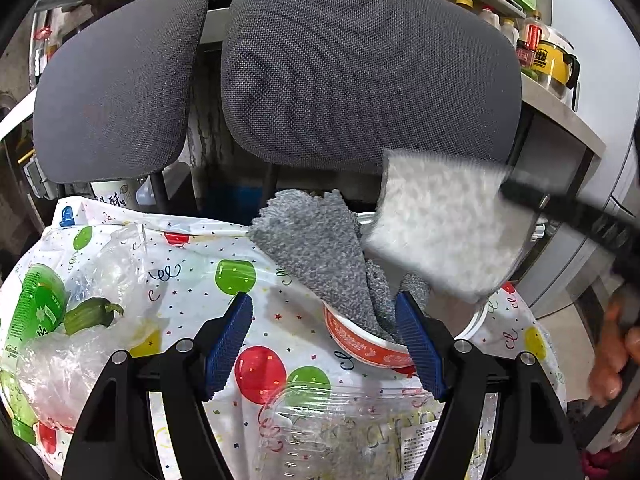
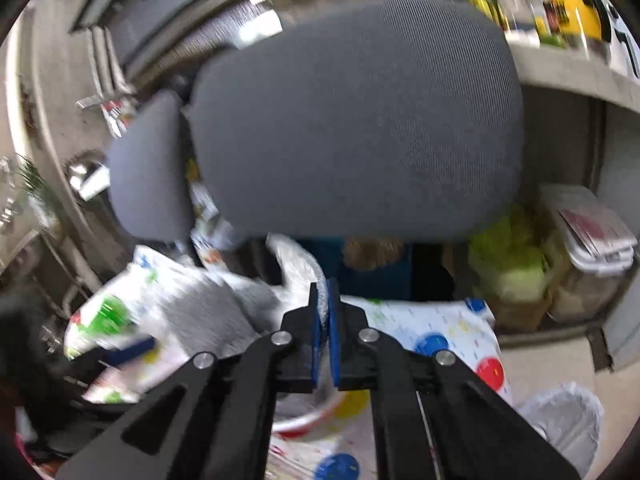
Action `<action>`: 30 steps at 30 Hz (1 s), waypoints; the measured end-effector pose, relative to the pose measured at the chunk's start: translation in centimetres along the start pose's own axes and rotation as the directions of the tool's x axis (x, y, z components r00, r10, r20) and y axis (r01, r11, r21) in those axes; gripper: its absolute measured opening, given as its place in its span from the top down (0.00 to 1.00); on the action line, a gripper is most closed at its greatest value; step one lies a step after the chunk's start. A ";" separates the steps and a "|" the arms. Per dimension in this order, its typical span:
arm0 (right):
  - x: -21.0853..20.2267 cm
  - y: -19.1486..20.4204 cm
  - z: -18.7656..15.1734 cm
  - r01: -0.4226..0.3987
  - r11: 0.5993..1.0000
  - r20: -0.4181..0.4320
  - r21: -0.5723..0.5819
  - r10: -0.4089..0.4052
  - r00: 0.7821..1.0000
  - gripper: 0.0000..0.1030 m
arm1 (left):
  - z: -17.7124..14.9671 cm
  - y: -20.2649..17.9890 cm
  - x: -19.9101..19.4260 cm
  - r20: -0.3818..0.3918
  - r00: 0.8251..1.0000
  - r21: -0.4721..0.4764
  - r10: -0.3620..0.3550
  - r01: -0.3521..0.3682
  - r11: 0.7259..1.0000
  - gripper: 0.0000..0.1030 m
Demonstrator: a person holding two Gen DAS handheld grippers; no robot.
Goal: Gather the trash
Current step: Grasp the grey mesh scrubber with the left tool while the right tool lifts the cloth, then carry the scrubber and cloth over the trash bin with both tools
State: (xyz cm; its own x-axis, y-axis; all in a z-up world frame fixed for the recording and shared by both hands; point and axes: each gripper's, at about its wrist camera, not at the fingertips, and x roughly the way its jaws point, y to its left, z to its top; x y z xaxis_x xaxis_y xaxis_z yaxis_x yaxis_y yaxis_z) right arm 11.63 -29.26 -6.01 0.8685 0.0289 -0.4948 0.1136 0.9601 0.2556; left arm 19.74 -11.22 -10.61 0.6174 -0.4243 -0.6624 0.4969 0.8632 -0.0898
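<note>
While left tongs wide open w/ nothing held, right tongs clamped on pale cloth.

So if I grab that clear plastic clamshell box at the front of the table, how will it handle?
The clear plastic clamshell box looks thin and empty, so probably very light and likely to skid on the glossy balloon-print tablecloth. Its walls may buckle or crackle under a squeeze.

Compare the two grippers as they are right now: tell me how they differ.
The left gripper stands wide open with nothing between its pads; the right gripper is shut on the gray cloth. The left sits low over the balloon-print tablecloth, by the red-rimmed bowl; the right holds its cloth raised above that bowl. Both have black arms and blue ribbed pads.
</note>
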 end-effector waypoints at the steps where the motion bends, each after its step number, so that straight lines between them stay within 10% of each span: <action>1: -0.9 0.1 0.5 -0.005 1.000 0.032 -0.001 0.005 0.999 0.96 | 0.0 -0.1 0.0 0.000 1.000 0.001 -0.001 0.001 1.000 0.28; 10: -6.3 0.6 1.2 0.024 0.998 0.136 -0.060 -0.015 0.991 0.96 | 1.6 -1.8 3.1 -0.048 0.997 0.042 0.062 -0.060 0.997 0.31; 15: -6.8 0.0 0.7 0.043 0.997 0.128 -0.062 -0.035 0.991 0.96 | 2.5 -3.2 3.6 -0.005 0.995 0.088 0.103 -0.102 0.991 0.93; 30: -10.6 -1.4 1.8 0.047 0.999 0.180 -0.011 -0.044 0.983 0.96 | 7.7 -6.0 -8.1 0.292 0.954 0.095 -0.075 0.049 0.994 0.96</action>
State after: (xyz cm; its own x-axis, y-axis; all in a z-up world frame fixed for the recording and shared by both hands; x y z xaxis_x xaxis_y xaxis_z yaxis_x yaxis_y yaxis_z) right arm 3.10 -31.38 0.35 0.9354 -0.0639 -0.3477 0.1488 0.9634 0.2232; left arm 16.48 -15.08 1.00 0.7294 -0.5492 -0.4078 0.5823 0.8114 -0.0512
